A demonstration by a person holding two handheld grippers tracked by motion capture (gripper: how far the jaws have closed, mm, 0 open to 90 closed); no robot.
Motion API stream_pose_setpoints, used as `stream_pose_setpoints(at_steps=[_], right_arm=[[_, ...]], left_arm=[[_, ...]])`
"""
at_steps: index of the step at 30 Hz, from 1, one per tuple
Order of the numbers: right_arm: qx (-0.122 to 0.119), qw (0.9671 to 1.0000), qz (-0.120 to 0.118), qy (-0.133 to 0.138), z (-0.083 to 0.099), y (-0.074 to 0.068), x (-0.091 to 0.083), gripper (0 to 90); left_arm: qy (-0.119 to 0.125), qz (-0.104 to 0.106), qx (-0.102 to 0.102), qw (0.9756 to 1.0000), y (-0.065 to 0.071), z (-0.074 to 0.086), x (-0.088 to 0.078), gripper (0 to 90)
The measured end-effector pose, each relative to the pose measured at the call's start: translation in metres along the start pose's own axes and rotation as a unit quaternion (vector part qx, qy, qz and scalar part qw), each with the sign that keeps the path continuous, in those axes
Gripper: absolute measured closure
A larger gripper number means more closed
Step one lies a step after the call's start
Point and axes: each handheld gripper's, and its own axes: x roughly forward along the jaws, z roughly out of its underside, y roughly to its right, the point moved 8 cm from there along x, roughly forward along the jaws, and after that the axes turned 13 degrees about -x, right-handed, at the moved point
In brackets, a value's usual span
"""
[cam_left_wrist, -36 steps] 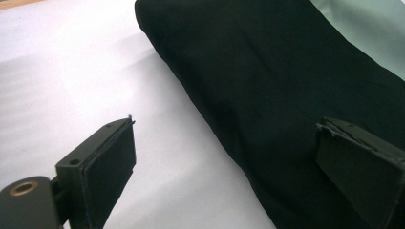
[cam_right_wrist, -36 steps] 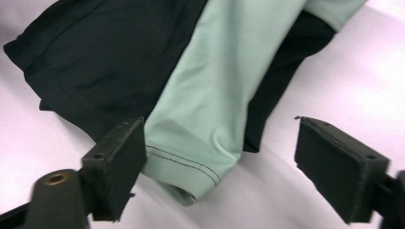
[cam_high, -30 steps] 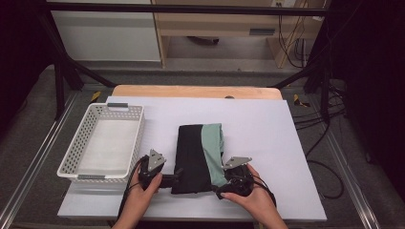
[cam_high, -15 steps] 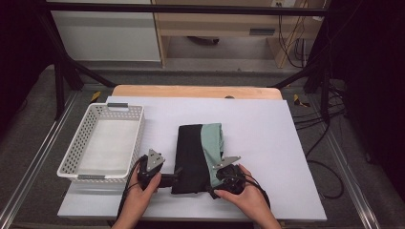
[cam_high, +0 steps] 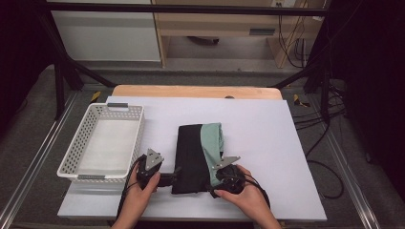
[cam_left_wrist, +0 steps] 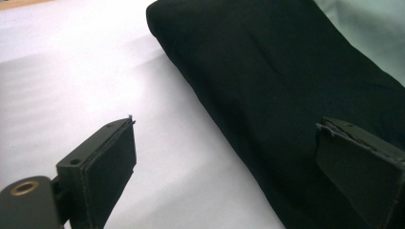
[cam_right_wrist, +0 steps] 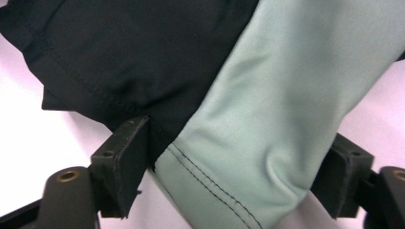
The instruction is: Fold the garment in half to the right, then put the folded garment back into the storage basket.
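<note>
A folded garment (cam_high: 193, 152), black with a pale green part (cam_high: 213, 140), lies on the white table (cam_high: 267, 129). My left gripper (cam_high: 173, 177) rests at its near left edge. It is open, with the black fold (cam_left_wrist: 267, 81) lying against the right jaw and bare table by the left jaw (cam_left_wrist: 225, 123). My right gripper (cam_high: 213, 179) is at the near right corner. Its jaws have just been closing and straddle the green hem (cam_right_wrist: 224, 157) and black cloth (cam_right_wrist: 119, 57). The left pad (cam_right_wrist: 129, 152) touches the black edge, and I see no firm pinch (cam_right_wrist: 241, 129).
A white perforated basket (cam_high: 79, 176) with nothing in it stands on the table's left side, just beyond my left hand. A wooden board edge (cam_high: 191, 90) runs along the table's back. Cables (cam_high: 310, 114) hang off the far right.
My right gripper has edged left into the garment's near right corner. The left gripper and the garment have kept still.
</note>
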Motion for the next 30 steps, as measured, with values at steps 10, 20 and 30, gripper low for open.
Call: stream_pose_setpoints(at_steps=[10,20,30], right_arm=[[-0.012,0.9999,-0.002,0.007,-0.0009,-0.0027,-0.0022,38.6],[-0.039,0.9990,-0.007,0.022,-0.0034,-0.0075,-0.0042,68.7],[-0.055,0.9981,0.007,0.026,-0.0042,-0.0075,-0.0035,75.1]], left_arm=[[0.001,-0.001,0.003,1.0000,-0.0001,-0.0001,-0.0005,6.9],[0.002,-0.002,0.004,1.0000,0.0005,-0.0004,-0.0014,6.9],[0.002,-0.001,0.011,0.9999,0.0034,0.0002,-0.0005,6.9]])
